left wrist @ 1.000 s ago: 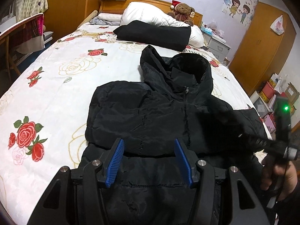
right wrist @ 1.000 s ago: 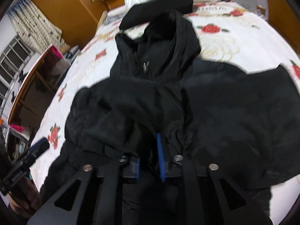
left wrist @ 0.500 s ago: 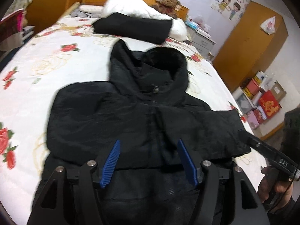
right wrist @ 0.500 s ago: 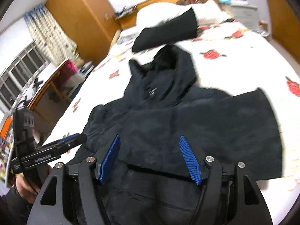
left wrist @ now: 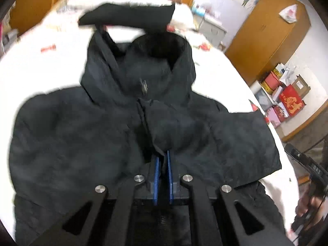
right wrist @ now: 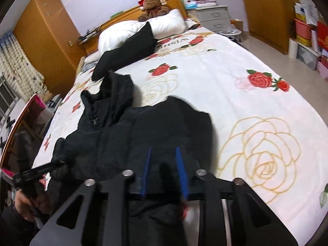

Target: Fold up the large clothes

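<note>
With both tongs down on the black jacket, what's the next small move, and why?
Probably lift the right tongs slightly to confirm the grip: they have just been closing with jacket fabric between them, at its edge beside the bedspread. The left tongs are already shut on fabric below the zip, so both can then fold.

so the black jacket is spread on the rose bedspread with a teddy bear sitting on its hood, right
Not quite. In the right wrist view the teddy bear sits by the headboard behind the white pillow, far from the hood. The black jacket does lie on the rose bedspread.
</note>
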